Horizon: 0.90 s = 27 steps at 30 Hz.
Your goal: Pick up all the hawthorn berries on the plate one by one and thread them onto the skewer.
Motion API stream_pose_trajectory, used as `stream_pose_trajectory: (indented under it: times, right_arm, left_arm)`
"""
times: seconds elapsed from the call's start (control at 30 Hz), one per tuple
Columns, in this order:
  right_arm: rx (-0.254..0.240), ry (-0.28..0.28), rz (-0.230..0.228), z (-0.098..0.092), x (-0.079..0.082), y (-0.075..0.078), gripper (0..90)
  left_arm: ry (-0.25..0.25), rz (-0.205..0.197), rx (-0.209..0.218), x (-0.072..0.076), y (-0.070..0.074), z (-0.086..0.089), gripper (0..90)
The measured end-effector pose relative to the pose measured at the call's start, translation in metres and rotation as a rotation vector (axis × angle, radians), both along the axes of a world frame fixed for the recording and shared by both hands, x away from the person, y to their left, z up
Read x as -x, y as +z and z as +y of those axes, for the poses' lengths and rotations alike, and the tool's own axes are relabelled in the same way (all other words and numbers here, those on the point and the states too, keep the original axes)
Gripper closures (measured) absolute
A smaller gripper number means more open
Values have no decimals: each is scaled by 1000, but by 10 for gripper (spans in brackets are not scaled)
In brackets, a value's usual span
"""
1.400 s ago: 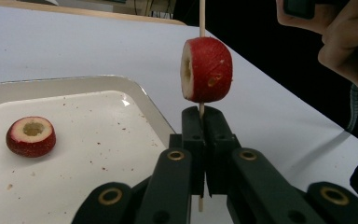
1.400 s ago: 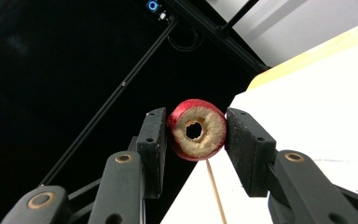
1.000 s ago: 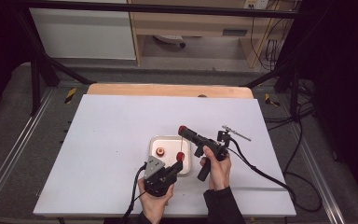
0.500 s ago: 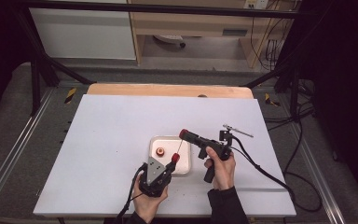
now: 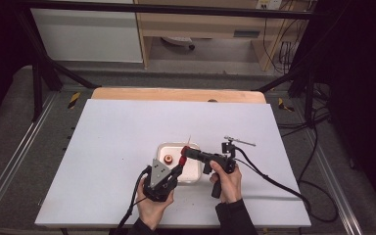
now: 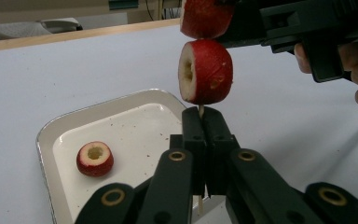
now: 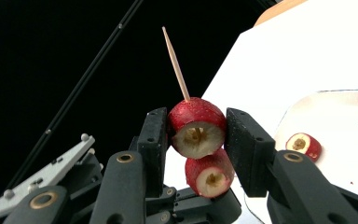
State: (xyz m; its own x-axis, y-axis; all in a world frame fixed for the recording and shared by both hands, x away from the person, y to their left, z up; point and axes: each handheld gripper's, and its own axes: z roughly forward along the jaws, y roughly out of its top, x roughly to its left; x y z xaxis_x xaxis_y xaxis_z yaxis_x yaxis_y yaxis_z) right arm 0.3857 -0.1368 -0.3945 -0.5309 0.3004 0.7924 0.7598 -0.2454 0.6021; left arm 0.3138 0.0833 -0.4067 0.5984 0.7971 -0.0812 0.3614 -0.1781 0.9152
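Left gripper — jaws pressed together on a wooden skewer below the lower fruit piece. Right gripper — jaws pinching the upper fruit piece threaded on that skewer. A third piece lies in the white tray, at 9 o'clock from the left jaws.

Bright, even light falls from overhead onto the white desk, while the room around it sinks into near black. Shadows are faint. The high view is soft and slightly grainy. In the left gripper view the tray rim gleams.
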Motion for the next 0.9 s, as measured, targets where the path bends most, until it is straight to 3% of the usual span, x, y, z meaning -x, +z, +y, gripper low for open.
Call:
stream_pose_trajectory:
  times: [0.13,0.17,0.2,0.23,0.27,0.3,0.4,0.43,0.47,0.5,0.53,0.57,0.6,0.73,0.8,0.83,0.9]
  right_arm:
    - [38,-14,-31,0,1,0,598]
    - [63,-33,-78,-1,2,1,530]
    - [63,-33,-78,-1,2,1,530]
    - [86,-58,-107,-3,2,4,447]
    - [86,-58,-107,-3,2,4,447]
    - [119,-92,-161,-7,2,8,381]
    - [150,-109,-196,-11,2,12,306]
    - [190,-115,-230,-15,1,14,263]
    - [190,-115,-230,-15,1,14,263]
    - [235,-115,-259,-17,0,14,204]
    - [235,-115,-259,-17,0,14,204]
    - [289,-107,-282,-19,-1,14,149]
    - [289,-107,-282,-19,-1,14,149]
    - [390,-79,-319,-22,-3,13,73]
    - [445,-52,-335,-23,-3,14,53]
    - [499,-24,-357,-22,-4,14,49]
    - [520,-13,-364,-21,-4,15,37]
  left_arm:
    - [-11,18,13,-4,-1,1,889]
    - [-4,21,14,-6,2,4,888]
    - [-4,21,14,-6,2,4,888]
    - [-6,28,20,-7,4,6,888]
    - [0,31,13,-9,6,9,888]
    - [1,35,-1,-12,11,14,888]
    - [1,44,0,-16,14,19,888]
    - [-7,51,-4,-20,18,24,887]
    - [-7,51,-4,-20,18,24,887]
    - [-3,40,-44,-22,21,27,887]
    - [-3,40,-44,-22,21,27,886]
    - [-19,41,-66,-24,24,32,886]
    - [-19,41,-66,-24,24,32,886]
    - [-41,52,-99,-23,25,47,885]
    - [-47,61,-117,-21,22,57,885]
    - [-44,67,-127,-20,21,62,884]
    - [-43,81,-122,-18,18,72,884]
